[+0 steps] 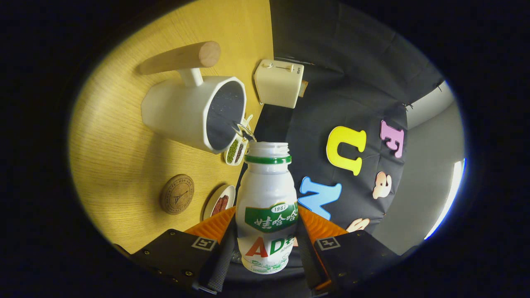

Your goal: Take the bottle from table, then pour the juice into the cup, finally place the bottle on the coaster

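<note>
Bottle [267, 207], white plastic with green neck ring and cap removed, is clamped between both fingers of the gripper [267, 240] and tilted, mouth just beside the white wooden-handled cup [194, 111]; pouring appears in hand, and placement next requires righting it over the round cork coaster [177, 193].
</note>
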The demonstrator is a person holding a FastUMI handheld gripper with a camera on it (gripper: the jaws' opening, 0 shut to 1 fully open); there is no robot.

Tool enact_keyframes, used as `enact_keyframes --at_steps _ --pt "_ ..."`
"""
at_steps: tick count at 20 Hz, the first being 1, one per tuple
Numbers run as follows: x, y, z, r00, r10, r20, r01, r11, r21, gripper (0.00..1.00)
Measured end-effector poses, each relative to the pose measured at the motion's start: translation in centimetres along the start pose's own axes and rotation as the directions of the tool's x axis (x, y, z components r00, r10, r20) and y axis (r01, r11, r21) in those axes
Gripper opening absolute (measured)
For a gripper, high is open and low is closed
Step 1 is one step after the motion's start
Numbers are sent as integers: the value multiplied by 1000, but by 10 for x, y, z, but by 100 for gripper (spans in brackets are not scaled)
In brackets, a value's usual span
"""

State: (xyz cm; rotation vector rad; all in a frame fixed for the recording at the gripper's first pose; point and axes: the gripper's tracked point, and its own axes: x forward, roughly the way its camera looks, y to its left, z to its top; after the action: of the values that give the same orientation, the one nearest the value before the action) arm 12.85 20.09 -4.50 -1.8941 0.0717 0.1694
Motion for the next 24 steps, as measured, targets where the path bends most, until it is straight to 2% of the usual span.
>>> enact_keyframes --at_steps 12,24 --pt "-2 -12 0 1000 -16 -3 16 998 -66 72" --pt "-3 -10 -2 1000 -2 -16 -1 991 -131 72"
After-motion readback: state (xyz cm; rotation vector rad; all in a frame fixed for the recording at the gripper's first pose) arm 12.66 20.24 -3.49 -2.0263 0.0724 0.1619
